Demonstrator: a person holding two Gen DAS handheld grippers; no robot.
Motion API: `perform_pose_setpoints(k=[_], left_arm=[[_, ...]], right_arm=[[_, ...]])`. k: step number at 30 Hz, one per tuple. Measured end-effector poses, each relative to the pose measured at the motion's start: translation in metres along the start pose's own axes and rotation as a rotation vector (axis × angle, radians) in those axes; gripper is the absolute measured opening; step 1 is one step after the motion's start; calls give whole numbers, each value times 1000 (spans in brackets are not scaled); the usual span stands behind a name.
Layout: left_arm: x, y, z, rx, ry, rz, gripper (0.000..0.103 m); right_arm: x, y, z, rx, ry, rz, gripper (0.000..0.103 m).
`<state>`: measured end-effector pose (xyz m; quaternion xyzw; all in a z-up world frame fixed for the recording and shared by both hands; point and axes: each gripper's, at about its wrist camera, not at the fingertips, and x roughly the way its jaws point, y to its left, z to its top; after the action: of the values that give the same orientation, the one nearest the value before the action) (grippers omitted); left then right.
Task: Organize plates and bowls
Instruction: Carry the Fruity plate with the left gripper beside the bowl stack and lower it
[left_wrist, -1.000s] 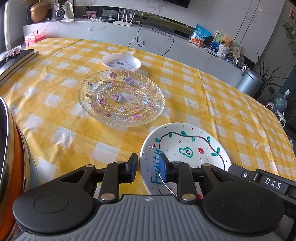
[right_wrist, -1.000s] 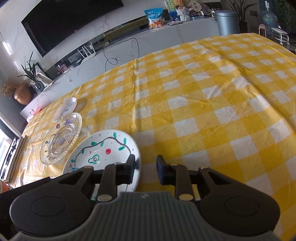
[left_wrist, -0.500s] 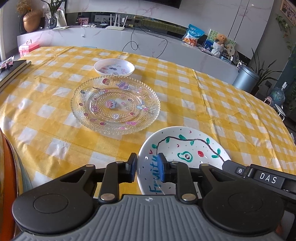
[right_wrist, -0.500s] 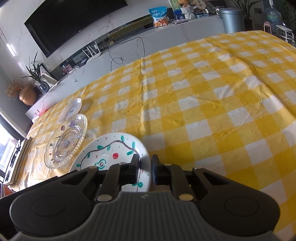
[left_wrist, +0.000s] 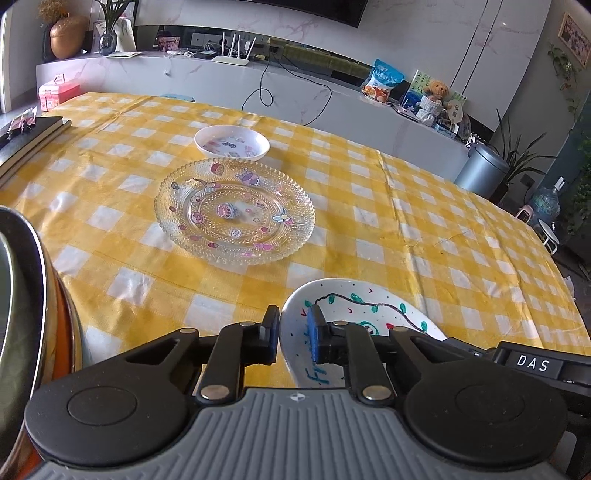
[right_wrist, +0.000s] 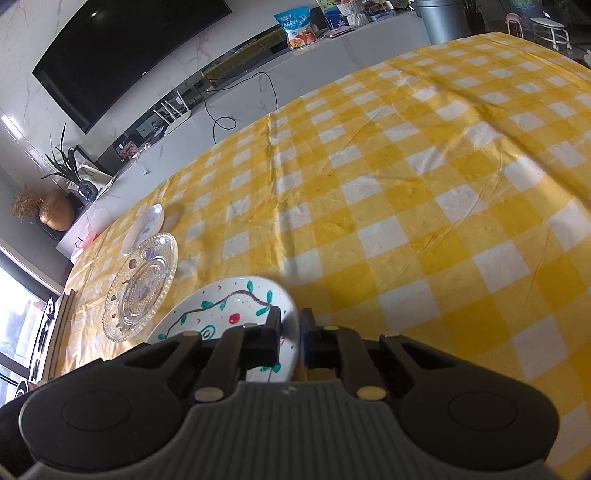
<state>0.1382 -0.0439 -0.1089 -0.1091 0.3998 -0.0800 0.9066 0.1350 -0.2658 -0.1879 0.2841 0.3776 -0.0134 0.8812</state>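
A white plate painted with a vine and fruit (left_wrist: 354, 310) (right_wrist: 229, 306) is held off the yellow checked tablecloth (left_wrist: 424, 221), tilted. My left gripper (left_wrist: 293, 334) is shut on its left rim. My right gripper (right_wrist: 290, 334) is shut on its right rim. A clear glass plate with cartoon stickers (left_wrist: 236, 210) (right_wrist: 142, 284) lies flat ahead of the left gripper. A small white bowl-like dish (left_wrist: 232, 142) (right_wrist: 144, 229) lies just behind the glass plate.
A metal and orange pot (left_wrist: 26, 314) stands close at the left. Dark books (left_wrist: 26, 136) lie on the table's left edge. A white counter (left_wrist: 258, 85) with a router, snack bag and plants runs behind the table. A grey bin (left_wrist: 480, 170) stands beyond the table's right side.
Both grippers closed on the painted plate's rims and raised it off the cloth; it now tilts. The glass plate and white dish stayed put.
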Motion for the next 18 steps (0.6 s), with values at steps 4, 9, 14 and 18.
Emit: perform_pose_setpoints(k=[4,9,14,18], left_arm=[[-16,0,-8,6,-4,-8,18],[-37,-1,-17,20,-17,-9,17],[-51,4,-26,16,-20,-7,18],[-57,9,-33,6,-15,-2,18]], right_arm=[[-15,0,-10,-3,3,-3,8],[-38,4,-22,-23,-14,-1,8],[-55,9,-33,-42,-28,9,8],[-64,11,-43,-55,-27,14,8]])
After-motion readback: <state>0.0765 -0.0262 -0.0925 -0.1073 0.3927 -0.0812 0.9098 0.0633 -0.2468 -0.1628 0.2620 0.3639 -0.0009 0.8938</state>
